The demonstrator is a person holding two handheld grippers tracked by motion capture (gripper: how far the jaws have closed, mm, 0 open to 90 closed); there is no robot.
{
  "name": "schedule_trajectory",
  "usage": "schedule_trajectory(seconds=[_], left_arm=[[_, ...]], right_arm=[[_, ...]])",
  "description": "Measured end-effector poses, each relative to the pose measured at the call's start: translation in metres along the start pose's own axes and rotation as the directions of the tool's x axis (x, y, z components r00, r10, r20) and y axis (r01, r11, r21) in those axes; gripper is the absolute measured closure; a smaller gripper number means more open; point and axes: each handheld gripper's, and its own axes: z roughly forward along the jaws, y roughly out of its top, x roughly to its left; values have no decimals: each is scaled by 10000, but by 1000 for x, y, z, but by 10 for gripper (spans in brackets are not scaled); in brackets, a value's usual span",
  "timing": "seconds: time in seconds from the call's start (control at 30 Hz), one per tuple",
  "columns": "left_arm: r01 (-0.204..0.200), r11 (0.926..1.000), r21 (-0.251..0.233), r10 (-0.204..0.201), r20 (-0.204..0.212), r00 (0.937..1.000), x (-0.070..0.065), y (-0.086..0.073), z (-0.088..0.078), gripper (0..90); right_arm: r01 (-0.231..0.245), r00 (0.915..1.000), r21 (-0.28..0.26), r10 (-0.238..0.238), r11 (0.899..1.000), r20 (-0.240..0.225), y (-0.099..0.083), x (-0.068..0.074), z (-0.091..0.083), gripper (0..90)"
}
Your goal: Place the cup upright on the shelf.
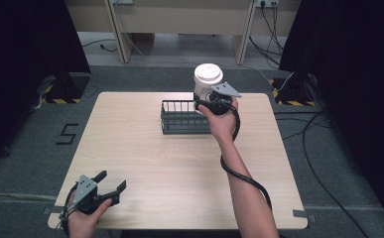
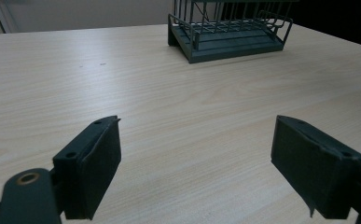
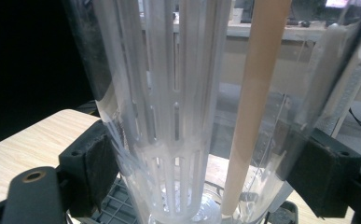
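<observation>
two grippers work over one pale wooden table (image 1: 145, 163), the largest thing here, which stands on grey carpet with black curtains at both sides and cables trailing across the floor to the right. next in size is a dark wire basket (image 1: 182, 118), set on the far middle of the table; in the left gripper view the basket (image 2: 229, 32) sits well ahead of the jaws, with bare wood between. the person's right forearm reaches forward from the bottom of the high view, a black cable looping down along it.

the right gripper (image 1: 210, 100) is held up at the basket's far right corner, its jaws pinching a clear plastic cup (image 1: 205, 87) with a white lid. in the right gripper view the cup (image 3: 206, 107) stands upright between the two black pads, each pressed against its wall; a white slotted insert and a pale straw show through the clear side, and the basket's edge shows just under the cup's base. whether the cup touches the basket, i cannot tell.

the left gripper (image 1: 111, 183) rests low at the table's near left corner, held in the person's left hand (image 1: 83, 220), its jaws spread wide with nothing between them, over bare wood.
</observation>
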Motion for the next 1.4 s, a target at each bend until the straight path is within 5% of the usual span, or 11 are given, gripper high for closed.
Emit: schedule_trajectory(seconds=[1.4], left_arm=[[45, 10000, -16, -45, 74, 10000, 0, 0, 0, 155]], right_arm=[[-268, 9996, 1018, 272, 9944, -23, -27, 14, 56, 183]])
